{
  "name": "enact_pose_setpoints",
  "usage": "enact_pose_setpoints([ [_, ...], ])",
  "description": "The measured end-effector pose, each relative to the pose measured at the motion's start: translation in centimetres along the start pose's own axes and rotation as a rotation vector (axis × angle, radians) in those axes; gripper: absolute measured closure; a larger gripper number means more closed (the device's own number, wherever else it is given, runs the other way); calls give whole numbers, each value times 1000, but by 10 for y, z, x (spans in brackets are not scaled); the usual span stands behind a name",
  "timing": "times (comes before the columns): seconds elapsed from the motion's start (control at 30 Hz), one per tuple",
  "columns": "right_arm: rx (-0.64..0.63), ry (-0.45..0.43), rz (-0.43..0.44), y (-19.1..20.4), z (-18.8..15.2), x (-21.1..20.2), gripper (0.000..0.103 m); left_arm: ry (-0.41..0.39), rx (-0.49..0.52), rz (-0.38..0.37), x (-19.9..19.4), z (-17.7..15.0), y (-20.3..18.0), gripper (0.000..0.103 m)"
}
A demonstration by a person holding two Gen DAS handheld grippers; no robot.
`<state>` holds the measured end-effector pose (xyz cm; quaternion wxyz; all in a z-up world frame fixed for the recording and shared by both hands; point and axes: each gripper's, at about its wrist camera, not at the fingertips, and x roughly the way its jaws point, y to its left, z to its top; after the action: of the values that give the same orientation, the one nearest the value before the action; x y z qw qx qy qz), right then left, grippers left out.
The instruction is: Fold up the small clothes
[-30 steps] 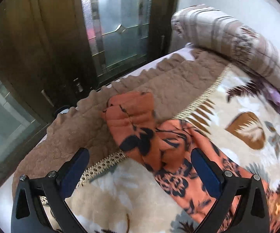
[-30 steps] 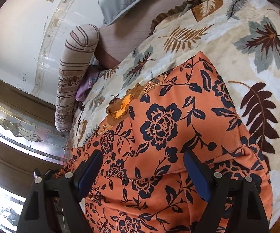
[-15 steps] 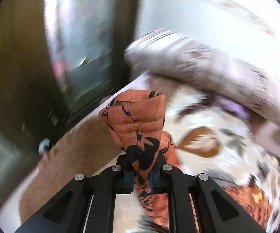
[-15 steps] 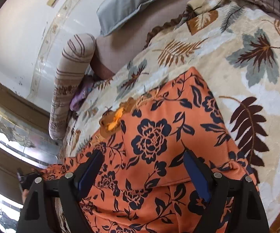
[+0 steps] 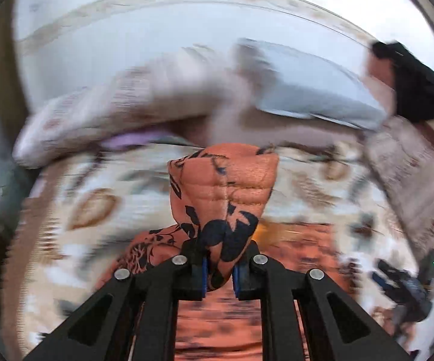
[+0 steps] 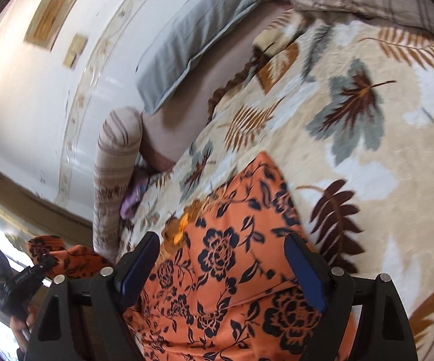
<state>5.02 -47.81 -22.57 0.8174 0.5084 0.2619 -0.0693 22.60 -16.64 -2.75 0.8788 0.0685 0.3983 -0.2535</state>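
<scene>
The left gripper (image 5: 219, 273) has its jaws pinched on a bunched, gathered end of the orange floral garment (image 6: 232, 273), easing slightly open while the cloth stays caught between the pads and lifted off the bed. The right gripper (image 6: 223, 270) hovers with jaws spread wide over the garment's flat part, gripping nothing. That part lies on the leaf-print blanket (image 6: 367, 138), toward the bed's near edge. A grey pillow (image 6: 192, 39) and striped bolster (image 6: 114, 174) line the head end.
</scene>
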Motion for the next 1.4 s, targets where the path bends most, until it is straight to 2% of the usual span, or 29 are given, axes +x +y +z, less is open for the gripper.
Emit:
enact_pose_setpoints([
  [0.03,23,-2,6,-5,4,-3,16,23,18,-52,5,-1,-20,75],
  [0.07,41,-3,12,-9,6,-5,16,44,45,-110,8,-3,-40,68],
  [0.1,64,-6,20,-13,9,-8,16,52,93,-164,7,-5,-63,56],
  [0.13,81,-10,26,-16,11,-10,16,36,121,-168,3,-6,-73,45],
  [0.23,97,-16,45,-19,14,-14,15,-80,188,-149,-20,-8,-85,26],
  [0.33,69,1,45,-12,13,-10,15,-122,188,-74,-25,-6,-62,24],
  [0.47,33,61,38,-1,4,7,15,-64,99,44,-4,-23,-2,24],
  [0.63,-65,137,9,17,-2,39,16,40,-80,210,42,-81,95,24],
  [0.8,-59,173,-29,16,-1,78,17,92,-211,287,71,-139,154,24],
  [0.87,-72,193,-47,15,-1,99,19,98,-235,295,76,-153,161,24],
  [0.97,-65,256,-93,7,-9,132,29,126,-238,314,89,-175,168,24],
  [1.0,-79,254,-123,6,-13,136,37,131,-237,322,94,-180,169,24],
  [1.07,-142,232,-167,15,-18,132,70,132,-248,324,101,-189,171,24],
  [1.1,-153,238,-162,19,-20,128,82,132,-258,323,106,-193,174,24],
  [1.13,-161,224,-156,22,-23,119,87,132,-266,319,108,-195,175,24],
  [1.3,-215,101,-155,33,-29,57,89,90,-250,334,102,-192,173,24],
  [1.33,-223,80,-194,30,-27,49,90,89,-249,334,102,-192,174,24],
  [1.4,-251,50,-331,22,-24,48,88,105,-254,329,105,-193,176,24],
])
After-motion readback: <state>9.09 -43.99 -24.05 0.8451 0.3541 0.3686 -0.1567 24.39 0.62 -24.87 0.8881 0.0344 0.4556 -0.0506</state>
